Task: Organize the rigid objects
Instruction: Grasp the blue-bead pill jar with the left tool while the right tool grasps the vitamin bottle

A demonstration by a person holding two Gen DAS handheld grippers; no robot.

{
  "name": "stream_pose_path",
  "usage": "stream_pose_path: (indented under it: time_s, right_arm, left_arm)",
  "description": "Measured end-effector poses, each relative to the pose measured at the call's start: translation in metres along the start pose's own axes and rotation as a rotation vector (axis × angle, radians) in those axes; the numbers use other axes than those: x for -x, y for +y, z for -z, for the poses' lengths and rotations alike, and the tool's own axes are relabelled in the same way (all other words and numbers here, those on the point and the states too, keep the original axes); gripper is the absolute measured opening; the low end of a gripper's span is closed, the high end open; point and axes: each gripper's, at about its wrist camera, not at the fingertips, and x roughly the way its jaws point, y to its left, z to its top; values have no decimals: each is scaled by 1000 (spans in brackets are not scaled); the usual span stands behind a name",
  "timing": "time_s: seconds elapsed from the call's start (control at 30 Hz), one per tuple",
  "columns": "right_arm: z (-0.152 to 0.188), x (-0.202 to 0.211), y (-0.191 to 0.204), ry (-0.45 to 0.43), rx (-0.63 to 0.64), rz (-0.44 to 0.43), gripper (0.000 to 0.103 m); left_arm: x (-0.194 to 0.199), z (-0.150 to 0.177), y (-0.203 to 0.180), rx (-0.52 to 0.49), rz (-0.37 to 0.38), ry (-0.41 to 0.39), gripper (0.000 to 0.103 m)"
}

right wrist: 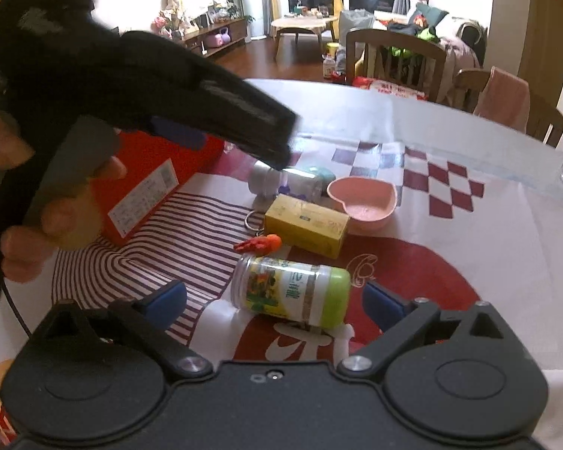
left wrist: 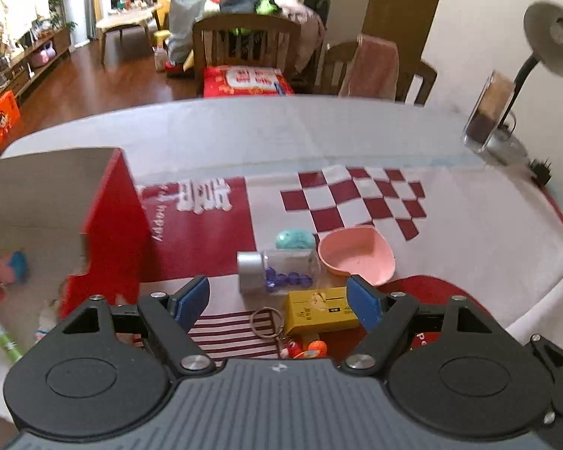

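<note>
My left gripper (left wrist: 279, 305) is open and empty, hovering over a clear jar of blue beads with a silver lid (left wrist: 277, 272), a yellow box (left wrist: 319, 311) and a keyring (left wrist: 266, 322) with a small orange toy (left wrist: 313, 348). A teal object (left wrist: 294, 239) and a pink heart-shaped bowl (left wrist: 356, 255) lie just beyond. A red cardboard box (left wrist: 109, 225) with several small items inside stands at the left. My right gripper (right wrist: 276, 302) is open and empty, its fingers either side of a lying green-lidded jar (right wrist: 292, 292). The yellow box (right wrist: 306, 225), orange toy (right wrist: 261, 243) and pink bowl (right wrist: 362, 197) lie beyond.
The red and white patterned cloth (left wrist: 469, 217) covers the table. A glass container (left wrist: 488, 112) and a desk lamp (left wrist: 553, 37) stand at the far right. Wooden chairs (left wrist: 244, 48) stand behind the table. The left hand-held gripper (right wrist: 150, 86) fills the right wrist view's upper left.
</note>
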Motion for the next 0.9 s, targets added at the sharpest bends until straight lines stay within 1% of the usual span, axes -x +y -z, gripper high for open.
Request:
stream_pose_path:
  time_s: [0.27, 0.4, 0.47, 0.57, 0.67, 0.87, 0.9]
  right_arm:
    - [-3, -23, -2, 43, -11, 5, 100]
    - [-7, -29, -2, 46, -7, 16, 101]
    - [-7, -34, -3, 62, -10, 16, 101]
    - [-7, -38, -3, 73, -6, 23, 101]
    - [-8, -41, -2, 76, 4, 29, 101]
    - [-7, -42, -1, 83, 14, 59, 90]
    - [-7, -42, -1, 86, 17, 67, 86]
  left_arm:
    - [-46, -8, -13, -22, -26, 78, 80]
    - [-64, -12, -12, 2, -44, 112, 80]
    - [-73, -14, -12, 0, -57, 128, 80]
    - [-81, -16, -10, -9, -70, 143, 80]
    - [-88, -17, -4, 10, -71, 156, 80]
    - [-94, -16, -1, 2, -63, 155, 80]
    - [-94, -15, 0, 5, -58, 155, 80]
